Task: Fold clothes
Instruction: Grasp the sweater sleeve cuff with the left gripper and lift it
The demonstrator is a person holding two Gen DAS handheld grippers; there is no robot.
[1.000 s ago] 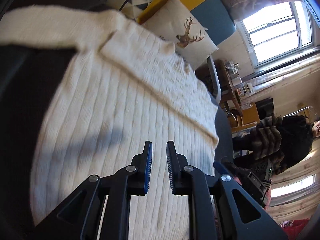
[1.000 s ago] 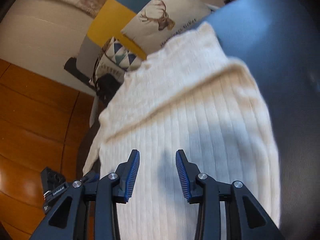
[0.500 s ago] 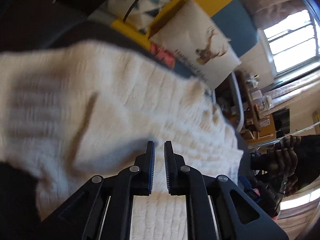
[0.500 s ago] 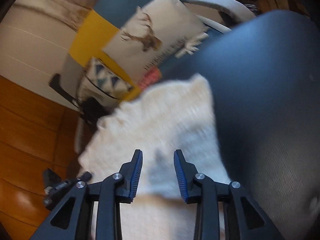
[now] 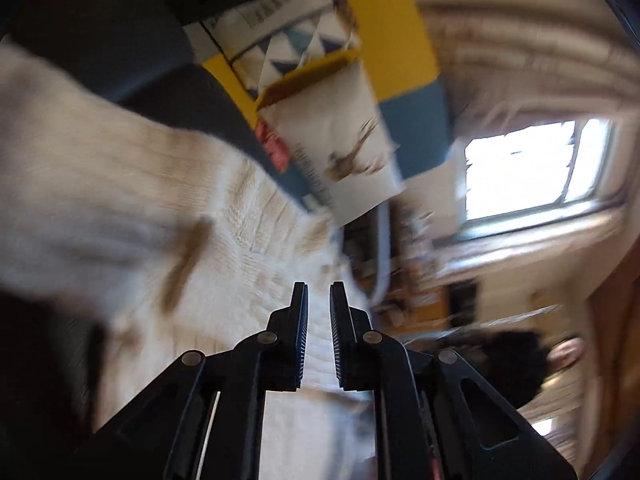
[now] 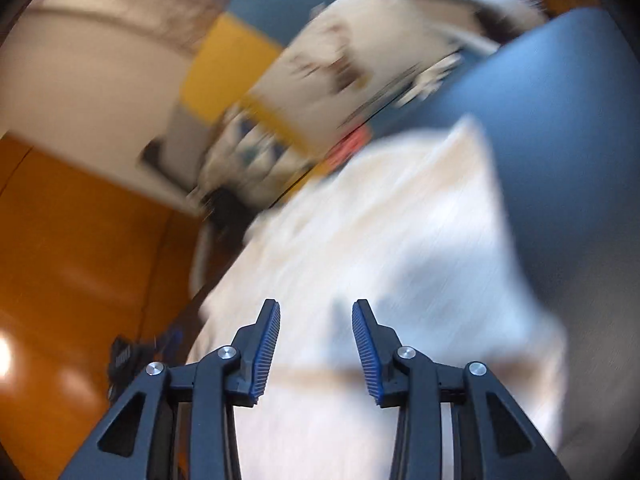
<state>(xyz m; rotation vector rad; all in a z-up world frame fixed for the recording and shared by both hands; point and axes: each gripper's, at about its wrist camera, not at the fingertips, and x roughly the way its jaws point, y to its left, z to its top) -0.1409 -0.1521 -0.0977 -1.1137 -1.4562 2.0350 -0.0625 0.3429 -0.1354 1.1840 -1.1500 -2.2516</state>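
Left hand-held gripper [image 5: 319, 294] nearly closed, seemingly pinching the sweater [image 5: 120, 208]; right hand-held gripper [image 6: 316, 312] wide, empty above it. Fold midway; flattening remains.

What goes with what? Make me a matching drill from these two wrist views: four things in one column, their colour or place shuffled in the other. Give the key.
Things:
1. sweater
2. deer cushion
3. window
4. floor

Descriptions:
A. orange-brown wood, on the left of the right wrist view
B. cream ribbed knit, spread ahead of both grippers
C. bright white, on the right of the left wrist view
D. white with a brown stag print, beyond the knit

Pairs: 1-B, 2-D, 3-C, 4-A
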